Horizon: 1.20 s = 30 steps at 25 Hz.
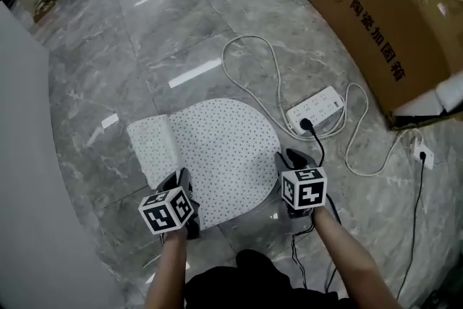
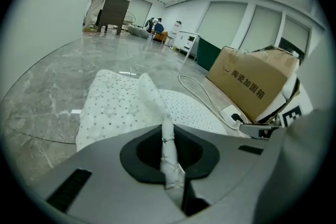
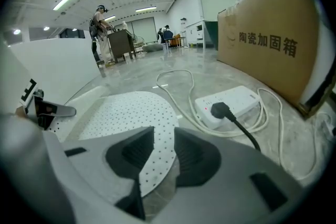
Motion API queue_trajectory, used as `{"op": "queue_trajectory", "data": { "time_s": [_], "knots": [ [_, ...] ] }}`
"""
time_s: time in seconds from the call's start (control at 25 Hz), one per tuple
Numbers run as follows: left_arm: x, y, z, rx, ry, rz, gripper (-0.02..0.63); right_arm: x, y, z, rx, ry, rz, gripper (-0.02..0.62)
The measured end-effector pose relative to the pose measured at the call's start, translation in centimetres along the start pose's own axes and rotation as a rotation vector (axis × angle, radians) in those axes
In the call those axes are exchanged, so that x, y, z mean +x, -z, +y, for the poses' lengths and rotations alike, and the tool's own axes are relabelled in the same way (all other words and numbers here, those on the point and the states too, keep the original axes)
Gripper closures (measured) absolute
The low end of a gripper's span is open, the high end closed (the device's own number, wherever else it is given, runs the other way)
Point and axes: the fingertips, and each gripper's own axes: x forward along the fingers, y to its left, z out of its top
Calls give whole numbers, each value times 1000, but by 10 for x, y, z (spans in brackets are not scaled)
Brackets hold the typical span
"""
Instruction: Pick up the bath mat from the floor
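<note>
While the left gripper (image 1: pixel 181 183) pinches a raised fold of the bath mat (image 1: pixel 221 145) at 7 o'clock, the right gripper (image 1: pixel 293 160) straddles its 4 o'clock edge, jaws apart. Glossy grey marble floor (image 1: pixel 181 18) carries the mat; beyond lie a power strip (image 1: pixel 318 106) at 1 o'clock and a cardboard box (image 1: pixel 391 18) at 2.

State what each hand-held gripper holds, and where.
Left hand-held gripper pinches the mat by its near edge; right hand-held gripper, open, straddles its right edge.
</note>
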Motion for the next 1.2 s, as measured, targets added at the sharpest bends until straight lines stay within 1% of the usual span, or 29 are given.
{"op": "queue_trajectory", "data": {
  "time_s": [0.16, 0.2, 0.32, 0.36, 0.44, 0.52, 0.6, 0.84, 0.96, 1.08, 1.16, 1.2],
  "knots": [
    [8, 3, -5, 1, 19, 17, 578, 32, 2, -10, 29, -8, 54, 488],
    [8, 3, -5, 1, 22, 19, 578, 39, 1, -12, 31, -2, 69, 478],
    [7, 3, -1, -5, 26, 21, 578, 56, -1, -18, 34, 8, 119, 433],
    [5, 3, 1, -8, 27, 19, 578, 60, -1, -18, 40, -3, 136, 423],
    [1, 2, 8, -13, 29, 15, 578, 68, 2, -16, 57, -36, 166, 371],
    [-3, 0, 16, -15, 31, 10, 578, 74, 5, -16, 65, -43, 195, 334],
    [-7, 0, 22, -21, 35, 4, 578, 78, 8, -17, 58, -44, 218, 321],
    [-17, 3, 34, -53, 38, -16, 578, 78, 12, -6, -21, -54, 226, 316],
    [-19, 7, 34, -68, 36, -21, 578, 78, 12, 3, -48, -39, 195, 314],
    [-22, 12, 34, -73, 41, -19, 577, 76, 14, 10, -20, -64, 181, 316],
    [-25, 13, 36, -75, 45, -21, 577, 75, 16, 18, 2, -91, 200, 315],
    [-26, 14, 37, -77, 45, -22, 577, 75, 18, 23, -4, -105, 212, 316]
  ]
}}
